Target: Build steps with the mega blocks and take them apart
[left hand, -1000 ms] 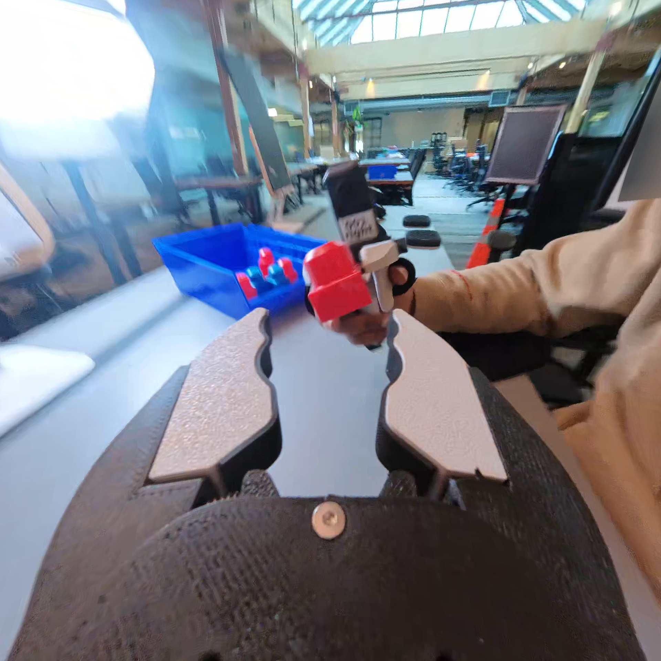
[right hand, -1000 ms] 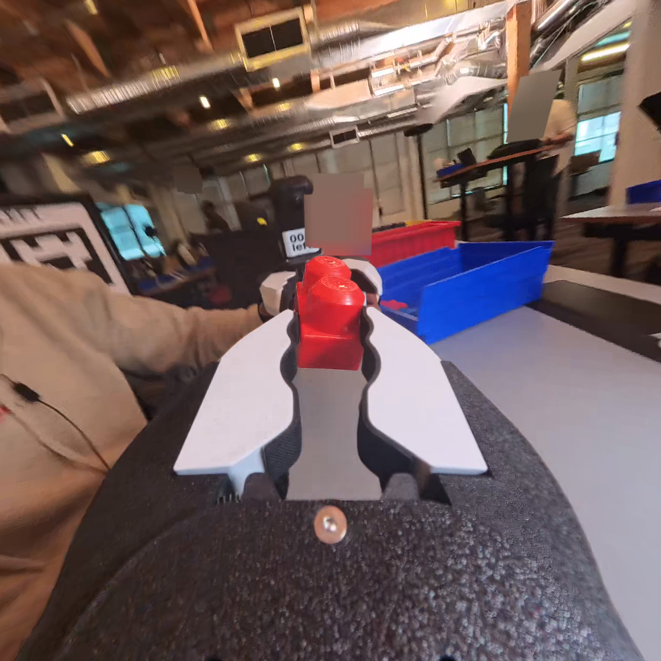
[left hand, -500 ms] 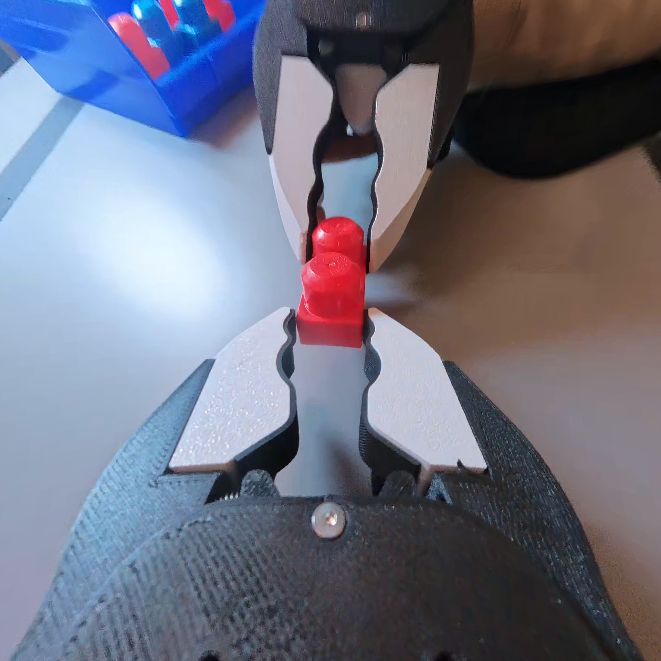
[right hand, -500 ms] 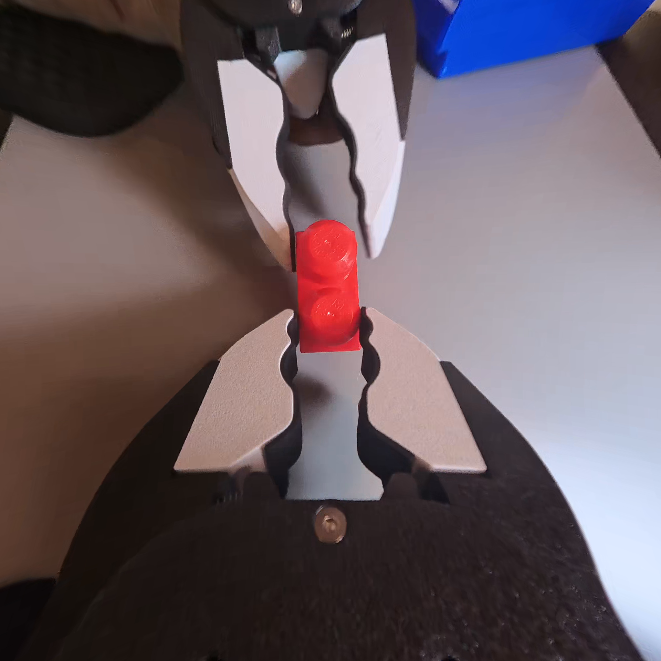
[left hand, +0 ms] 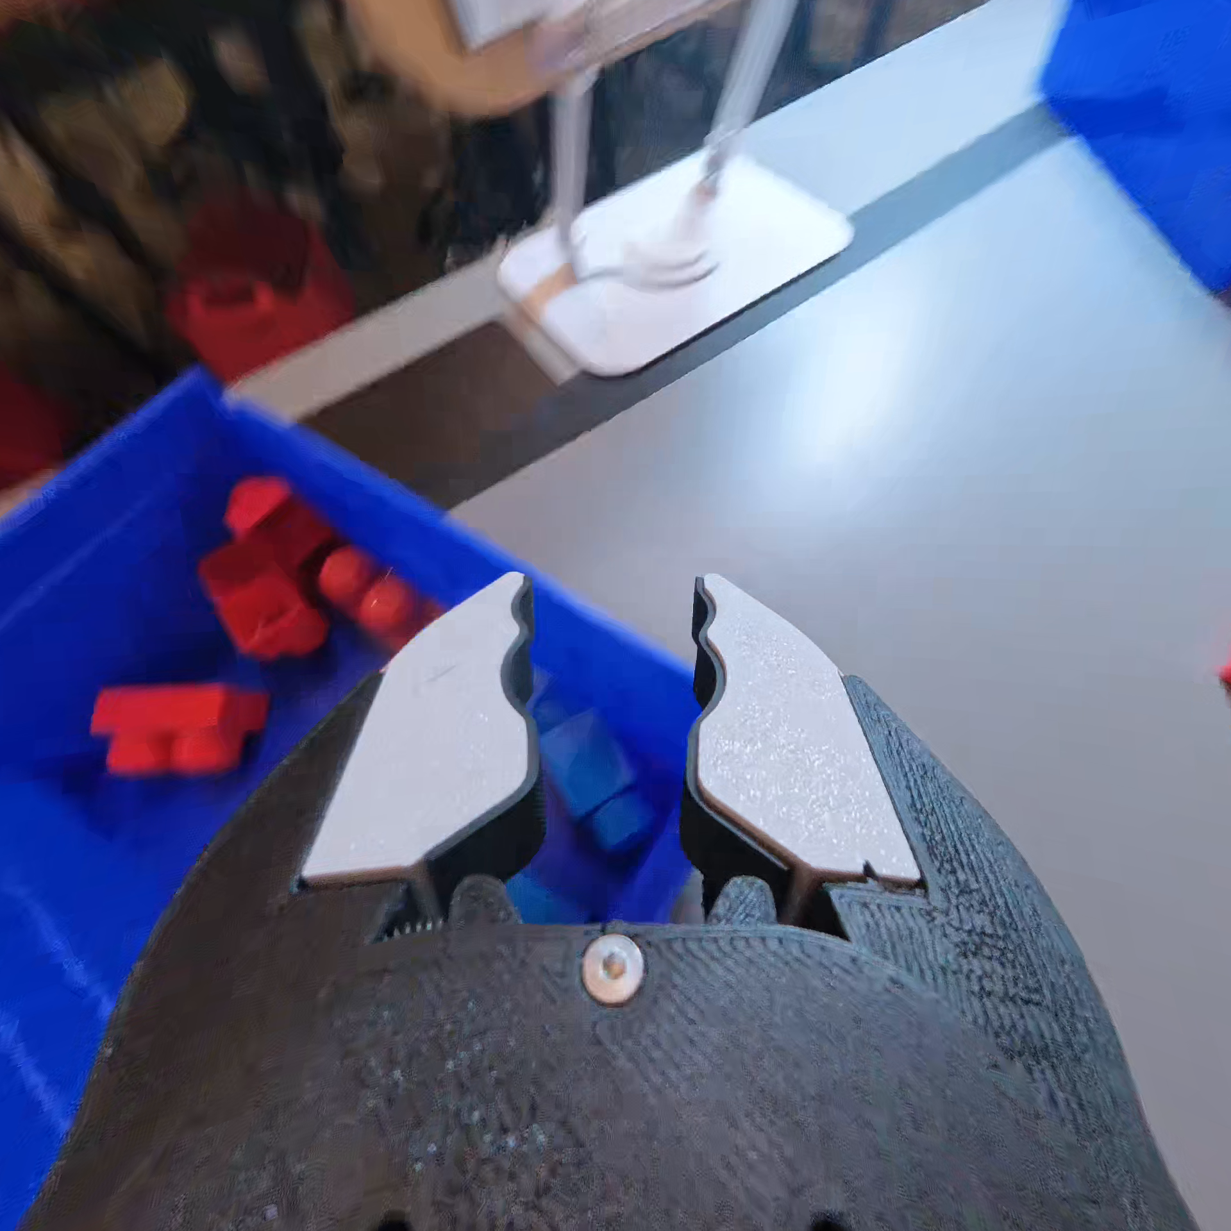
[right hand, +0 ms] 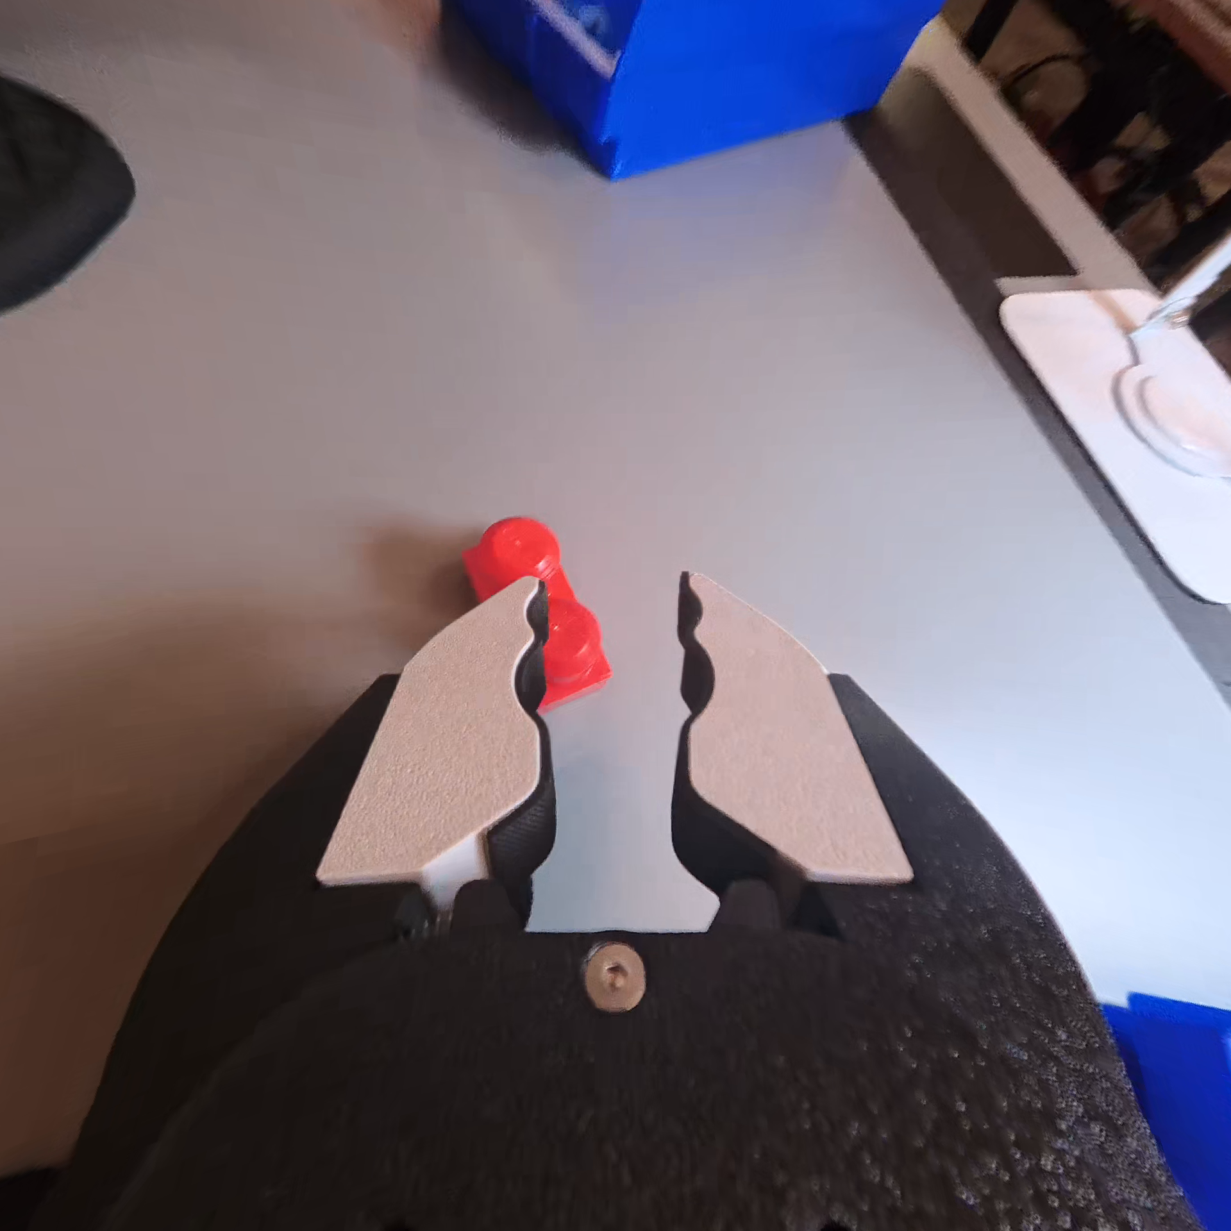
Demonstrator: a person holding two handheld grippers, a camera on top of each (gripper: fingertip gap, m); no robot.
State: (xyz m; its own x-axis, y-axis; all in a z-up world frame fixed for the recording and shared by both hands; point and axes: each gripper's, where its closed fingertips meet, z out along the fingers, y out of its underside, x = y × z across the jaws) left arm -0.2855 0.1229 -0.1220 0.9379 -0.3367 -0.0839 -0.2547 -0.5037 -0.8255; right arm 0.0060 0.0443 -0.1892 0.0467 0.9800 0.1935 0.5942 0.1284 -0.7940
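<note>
In the left wrist view, the left gripper (left hand: 611,619) hangs over the near corner of a blue plastic bin (left hand: 466,553), its grey fingers (left hand: 439,719) spread with nothing between them. Inside the bin lie loose red mega blocks (left hand: 266,586), off to the left of the fingers, and a blue mega block (left hand: 589,766) showing straight through the gap between them. In the right wrist view, the right gripper (right hand: 609,623) is likewise spread and empty above the grey tabletop (right hand: 666,366). The red two-stud mega block (right hand: 539,613) rests stud-up on the tabletop, partly hidden behind the left finger rather than centred in the gap; its long axis runs away from the camera, slanted a little leftward. The right gripper looks the nearer one to it, and would probably have to shift left to straddle it. A second blue plastic bin (right hand: 699,93) sits well beyond.
</note>
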